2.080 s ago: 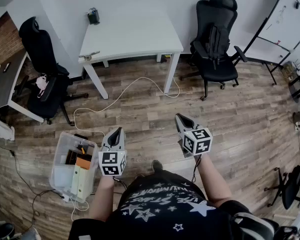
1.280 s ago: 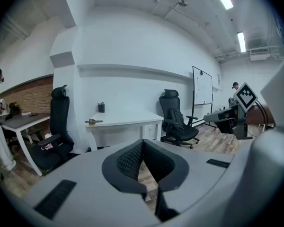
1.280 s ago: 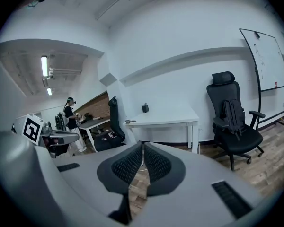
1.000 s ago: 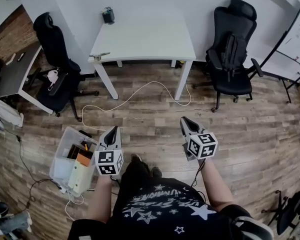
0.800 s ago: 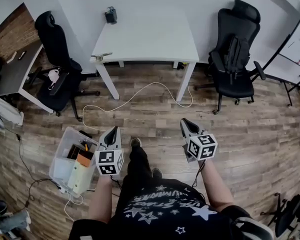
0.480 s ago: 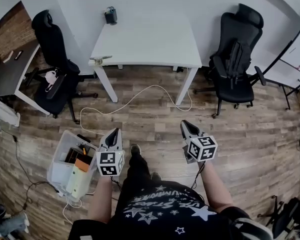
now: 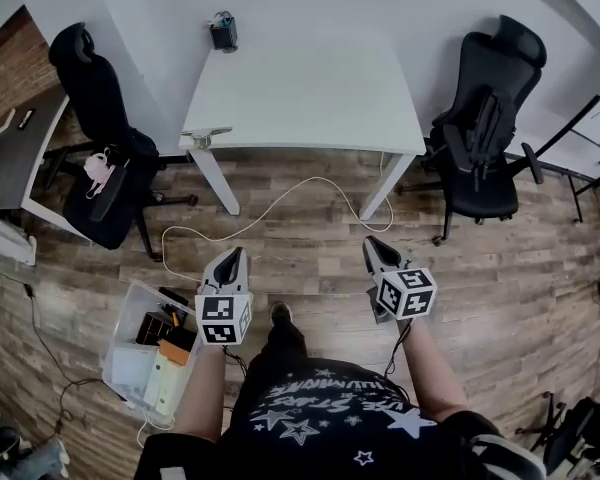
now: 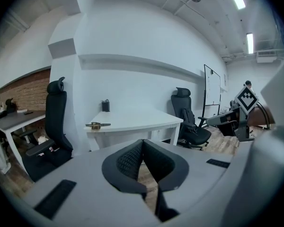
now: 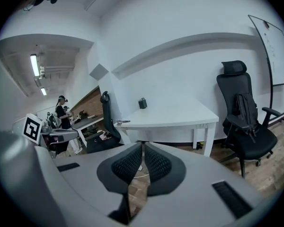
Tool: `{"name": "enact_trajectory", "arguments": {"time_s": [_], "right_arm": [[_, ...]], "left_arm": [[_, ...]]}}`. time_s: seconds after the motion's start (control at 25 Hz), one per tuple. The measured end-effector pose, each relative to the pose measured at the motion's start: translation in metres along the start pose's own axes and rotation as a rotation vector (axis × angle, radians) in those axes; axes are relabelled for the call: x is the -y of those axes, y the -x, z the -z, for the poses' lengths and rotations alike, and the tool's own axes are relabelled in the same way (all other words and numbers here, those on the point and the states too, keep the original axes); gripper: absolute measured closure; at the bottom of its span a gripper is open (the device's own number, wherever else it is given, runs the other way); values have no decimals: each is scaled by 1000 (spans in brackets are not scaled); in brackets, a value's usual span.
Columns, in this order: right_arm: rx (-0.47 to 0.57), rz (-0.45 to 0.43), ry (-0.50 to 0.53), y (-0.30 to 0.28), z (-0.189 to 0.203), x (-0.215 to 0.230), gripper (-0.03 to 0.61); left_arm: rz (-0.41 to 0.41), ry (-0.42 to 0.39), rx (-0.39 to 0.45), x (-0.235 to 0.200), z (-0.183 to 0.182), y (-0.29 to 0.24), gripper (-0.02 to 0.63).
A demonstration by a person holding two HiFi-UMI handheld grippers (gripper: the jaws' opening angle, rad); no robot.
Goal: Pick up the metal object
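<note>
Head view: metal object (image 7: 207, 136) on table (image 7: 310, 88)

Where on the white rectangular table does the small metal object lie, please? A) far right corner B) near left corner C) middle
B: the small metal object lies at the near left corner of the white rectangular table, by its edge.

We've got the metal object (image 7: 207, 136) upper left of centre in the head view. It's a small, slim, silvery piece with a brassy middle, lying flat at the front left corner of the white table (image 7: 310, 88), right along the edge. In the left gripper view we see it at mid-left, level on the tabletop, long side toward us.
</note>
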State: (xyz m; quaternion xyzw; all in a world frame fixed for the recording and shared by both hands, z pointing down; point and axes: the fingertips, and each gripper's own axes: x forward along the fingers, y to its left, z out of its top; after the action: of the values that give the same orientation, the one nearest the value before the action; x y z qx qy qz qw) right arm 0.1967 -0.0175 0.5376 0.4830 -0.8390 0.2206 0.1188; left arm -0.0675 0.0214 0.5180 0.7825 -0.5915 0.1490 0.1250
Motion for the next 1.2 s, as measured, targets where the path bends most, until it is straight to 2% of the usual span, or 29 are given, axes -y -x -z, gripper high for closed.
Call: {"name": "enact_trajectory", "arguments": {"time_s": [0.64,0.88,1.2], "right_arm": [[21,39,26,-132,-77,-42,528],[-4,28,39,-170,-83,-58,528],[-15,33,39,-202,-93,-47,528]], "left_arm": [[64,-16,27,-125,-50,-78,594],[67,-29,25,-161,-56,-99,594],[48,-37,16,-184,-61,-122,594]]}}
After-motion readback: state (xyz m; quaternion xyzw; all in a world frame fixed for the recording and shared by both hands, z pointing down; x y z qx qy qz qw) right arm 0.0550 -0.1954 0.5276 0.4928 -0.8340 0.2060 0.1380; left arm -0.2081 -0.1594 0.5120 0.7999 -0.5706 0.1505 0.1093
